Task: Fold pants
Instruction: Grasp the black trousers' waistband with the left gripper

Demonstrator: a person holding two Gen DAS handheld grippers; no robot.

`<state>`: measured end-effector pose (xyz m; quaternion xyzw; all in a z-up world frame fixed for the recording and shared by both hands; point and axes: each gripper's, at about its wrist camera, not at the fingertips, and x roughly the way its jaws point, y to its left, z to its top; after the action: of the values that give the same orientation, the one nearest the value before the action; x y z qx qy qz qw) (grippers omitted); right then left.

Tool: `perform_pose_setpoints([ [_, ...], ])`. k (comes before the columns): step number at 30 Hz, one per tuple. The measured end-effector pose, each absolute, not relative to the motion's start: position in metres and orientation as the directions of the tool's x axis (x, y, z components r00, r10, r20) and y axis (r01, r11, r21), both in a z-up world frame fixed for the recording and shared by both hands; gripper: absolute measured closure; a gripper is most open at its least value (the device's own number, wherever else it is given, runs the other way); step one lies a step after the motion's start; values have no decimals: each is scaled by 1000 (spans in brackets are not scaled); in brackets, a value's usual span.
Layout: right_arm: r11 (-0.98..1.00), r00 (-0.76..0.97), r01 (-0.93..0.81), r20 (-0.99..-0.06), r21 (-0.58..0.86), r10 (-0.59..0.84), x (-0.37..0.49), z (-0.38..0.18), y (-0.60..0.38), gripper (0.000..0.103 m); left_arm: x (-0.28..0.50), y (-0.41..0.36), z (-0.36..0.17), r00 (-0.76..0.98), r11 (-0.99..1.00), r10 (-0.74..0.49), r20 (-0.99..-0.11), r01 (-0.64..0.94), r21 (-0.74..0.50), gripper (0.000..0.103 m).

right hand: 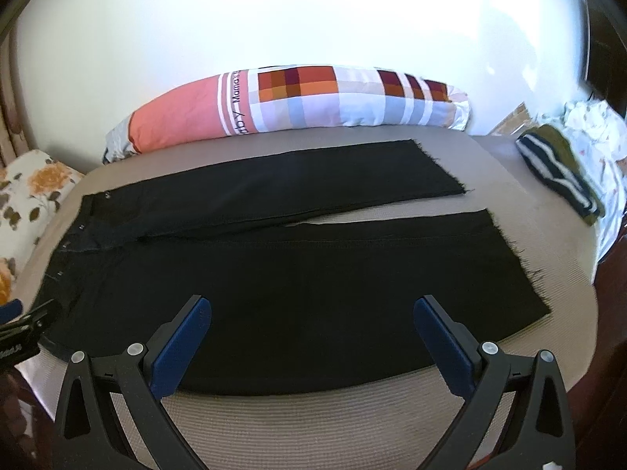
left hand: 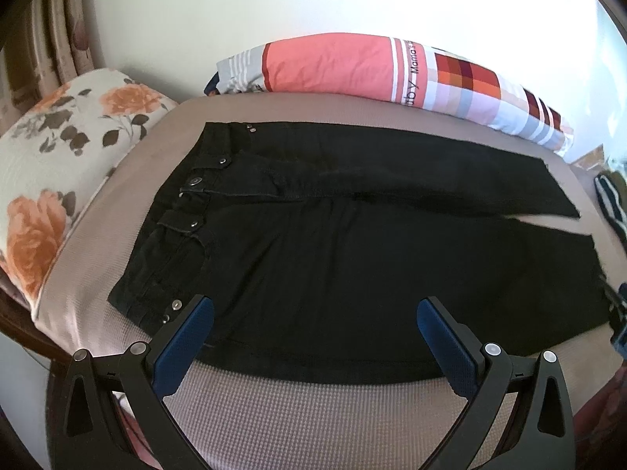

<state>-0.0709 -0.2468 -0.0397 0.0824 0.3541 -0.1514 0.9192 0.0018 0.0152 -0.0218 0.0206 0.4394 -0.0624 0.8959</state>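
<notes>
Black pants [left hand: 352,243] lie flat and unfolded across the bed [left hand: 313,411], waistband toward its left edge, the two legs stretching to the right edge with a narrow gap between the hems. The left hand-held gripper [left hand: 315,313] hovers over the near leg by the waistband, fingers spread apart and empty. The right hand-held gripper [right hand: 313,313] hangs over the same leg, likewise apart. A patchwork pillow [right hand: 298,98] lines the bed's far edge.

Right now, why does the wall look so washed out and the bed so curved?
Left wrist view: the wall is overexposed and the bed bows from fisheye distortion. Right wrist view: same glare, and the black pants lose detail in darkness.
</notes>
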Motion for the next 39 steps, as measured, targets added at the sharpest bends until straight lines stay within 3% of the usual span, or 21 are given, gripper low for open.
perform_pose_setpoints([
  [8, 929, 735, 354, -647, 109, -204, -65, -31, -253, 0, 43, 51, -10, 615, 994, -88, -784, 101, -32, 2],
  [12, 926, 743, 345, -648, 153, -169, -57, -29, -261, 0, 83, 82, -5, 594, 995, -97, -799, 64, -73, 15],
  [15, 908, 722, 349, -685, 232, -102, -42, -33, -271, 0, 113, 106, -2, 590, 993, -109, -800, 30, -112, 18],
  [21, 868, 705, 344, -709, 357, 12, -7, -41, -277, 0, 186, 150, -5, 532, 961, -256, -807, 47, -274, 24],
  [26, 890, 682, 342, -731, 300, -15, 23, -41, -265, 0, 242, 182, -19, 499, 910, -369, -784, 24, -413, 25],
  [32, 929, 649, 326, -756, 175, -86, 65, -43, -246, 0, 305, 208, -58, 417, 853, -473, -776, -3, -521, 42],
  [39, 942, 623, 297, -780, 159, -65, 104, -54, -234, 0, 357, 228, -101, 337, 780, -577, -744, -42, -624, 56],
])
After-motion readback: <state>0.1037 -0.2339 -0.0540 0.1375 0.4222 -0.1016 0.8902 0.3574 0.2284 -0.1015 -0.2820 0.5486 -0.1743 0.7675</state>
